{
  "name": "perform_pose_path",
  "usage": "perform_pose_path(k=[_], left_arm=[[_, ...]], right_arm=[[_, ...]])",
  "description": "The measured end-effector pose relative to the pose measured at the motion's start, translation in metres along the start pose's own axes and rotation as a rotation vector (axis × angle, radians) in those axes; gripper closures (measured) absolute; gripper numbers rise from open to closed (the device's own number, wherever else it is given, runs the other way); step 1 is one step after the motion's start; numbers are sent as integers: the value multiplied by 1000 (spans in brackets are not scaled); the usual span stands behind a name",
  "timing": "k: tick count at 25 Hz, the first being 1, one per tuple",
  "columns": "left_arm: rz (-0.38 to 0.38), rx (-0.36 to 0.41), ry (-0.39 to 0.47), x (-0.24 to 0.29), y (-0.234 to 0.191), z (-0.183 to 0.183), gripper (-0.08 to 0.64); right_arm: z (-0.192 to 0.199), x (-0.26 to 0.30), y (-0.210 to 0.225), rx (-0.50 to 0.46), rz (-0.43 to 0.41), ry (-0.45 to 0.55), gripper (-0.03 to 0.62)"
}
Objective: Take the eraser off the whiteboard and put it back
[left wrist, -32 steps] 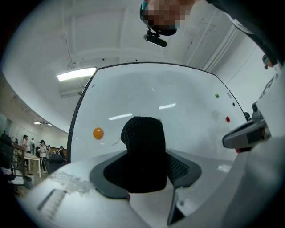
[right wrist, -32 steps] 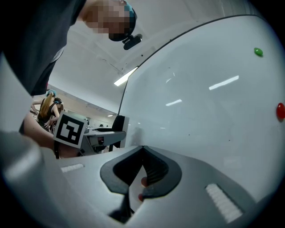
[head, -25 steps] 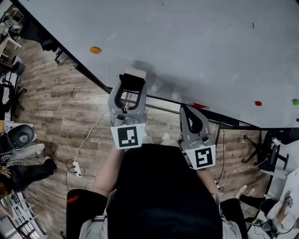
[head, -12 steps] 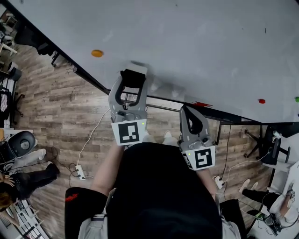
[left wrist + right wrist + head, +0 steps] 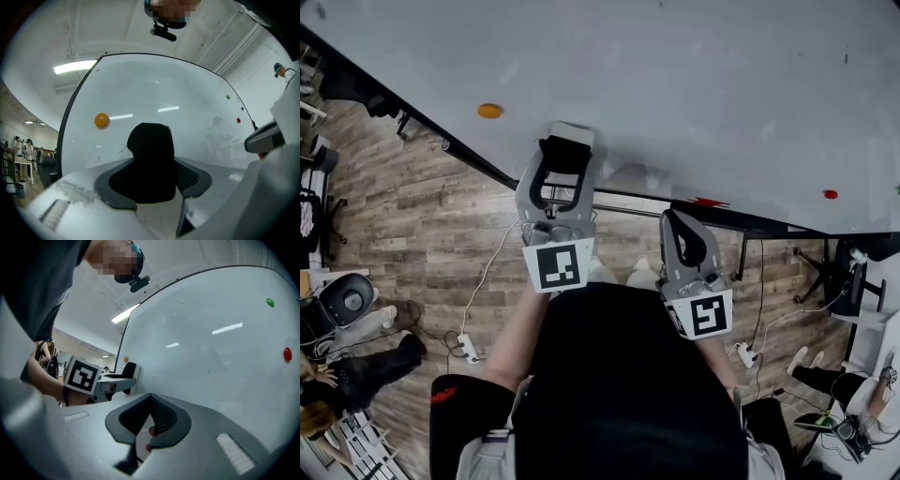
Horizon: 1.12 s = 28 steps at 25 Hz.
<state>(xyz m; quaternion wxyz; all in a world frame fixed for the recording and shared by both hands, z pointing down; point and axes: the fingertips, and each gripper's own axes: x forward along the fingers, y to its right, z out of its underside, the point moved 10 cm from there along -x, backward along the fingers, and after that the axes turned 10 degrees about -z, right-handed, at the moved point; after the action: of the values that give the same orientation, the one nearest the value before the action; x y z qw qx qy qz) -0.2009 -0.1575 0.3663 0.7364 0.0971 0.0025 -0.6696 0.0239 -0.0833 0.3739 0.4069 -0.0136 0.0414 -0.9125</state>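
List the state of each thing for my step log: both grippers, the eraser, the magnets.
left gripper: shut on the eraser.
right gripper: shut, empty.
eraser: held up at the whiteboard; contact unclear.
orange magnet: stuck on the whiteboard.
red magnet: stuck on the whiteboard.

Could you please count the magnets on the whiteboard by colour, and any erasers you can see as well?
Orange magnet: 1
Red magnet: 1
Green magnet: 1
Eraser: 1
Total: 4
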Motion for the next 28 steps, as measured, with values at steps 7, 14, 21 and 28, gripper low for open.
perform_pose_path(k=[7,14,21,28], left_arm=[[-33,19,4,-1,4,-4,324],[-98,14,-5,0,11,-3,318],[-79,2,1,0,10,-3,314],[-30,-31,1,-2,7,-2,304]], right_arm=[[-1,1,-2,-3,6,-3,589],[-1,0,-1,-6,10,-3,589],[0,-6,-1,0,14,-6,590],[1,-6,-4,6,-7,2,589]])
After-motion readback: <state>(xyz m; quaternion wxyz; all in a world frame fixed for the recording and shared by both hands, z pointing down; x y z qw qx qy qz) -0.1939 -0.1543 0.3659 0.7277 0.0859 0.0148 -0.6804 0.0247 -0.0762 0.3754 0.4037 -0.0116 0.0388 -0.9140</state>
